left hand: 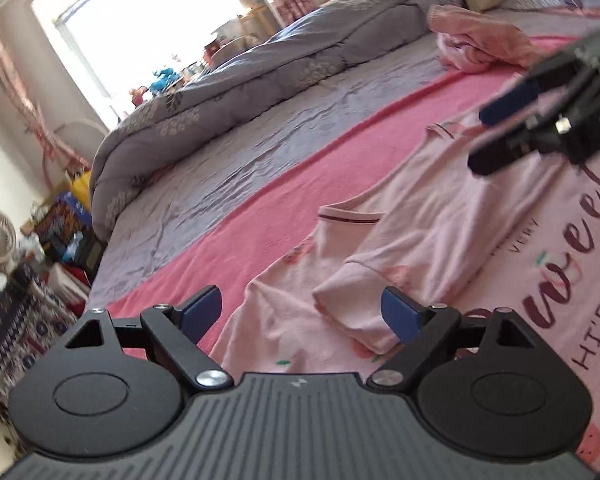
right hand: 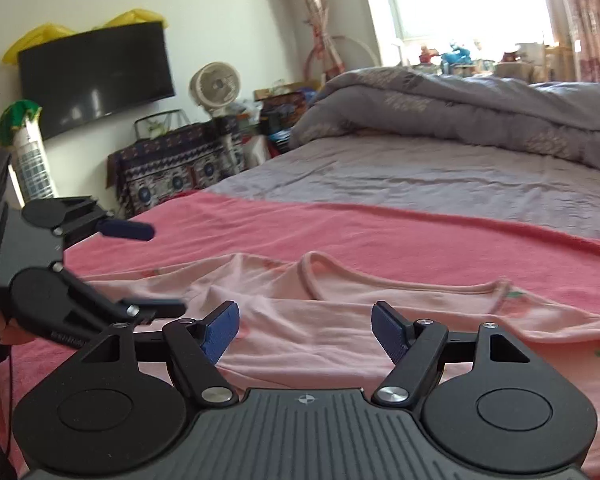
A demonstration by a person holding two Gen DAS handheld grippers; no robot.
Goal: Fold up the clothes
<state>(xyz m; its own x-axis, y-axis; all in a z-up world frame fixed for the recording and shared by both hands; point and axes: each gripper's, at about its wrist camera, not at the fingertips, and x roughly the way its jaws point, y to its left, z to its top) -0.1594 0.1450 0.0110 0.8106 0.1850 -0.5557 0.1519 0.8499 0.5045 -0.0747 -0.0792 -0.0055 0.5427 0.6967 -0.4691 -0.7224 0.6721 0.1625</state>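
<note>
Right now the pink shirt (left hand: 440, 216) lies flat on the bed (left hand: 236, 168), one sleeve (left hand: 360, 292) folded in. Both the left claw (left hand: 302, 312) and right claw (right hand: 305, 330) are open and empty. A bad grab could undo that sleeve fold.

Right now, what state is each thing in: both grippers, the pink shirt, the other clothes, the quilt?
left gripper: open, empty, above the shirt.
right gripper: open, empty.
pink shirt: spread on the pink blanket, sleeve folded inward.
pink clothes pile: crumpled, unfolded.
grey quilt: bunched up.
</note>
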